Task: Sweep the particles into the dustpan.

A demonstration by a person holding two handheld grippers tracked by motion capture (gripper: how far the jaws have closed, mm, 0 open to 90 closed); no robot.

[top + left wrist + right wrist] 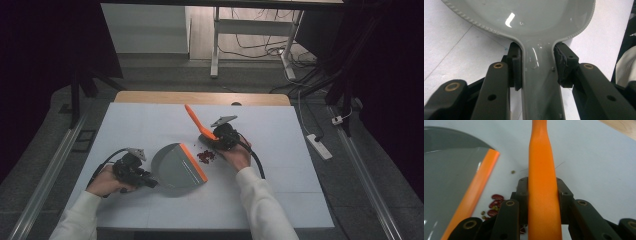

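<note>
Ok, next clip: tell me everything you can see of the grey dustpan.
The dustpan is glossy grey plastic with a rounded, ribbed back rim and an orange strip along its straight front lip. It lies flat on the white table, lip facing the red beans just beyond it. The left gripper is shut on its narrow grey handle, one jaw on each side.

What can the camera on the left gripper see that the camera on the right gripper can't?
Left gripper view alone: the dustpan's grey handle, squeezed between that gripper's fingers.

Right gripper view alone: the orange brush handle held between its own fingers, the red beans on the table, and the dustpan's orange lip.

Both: the grey dustpan and the white table.
</note>
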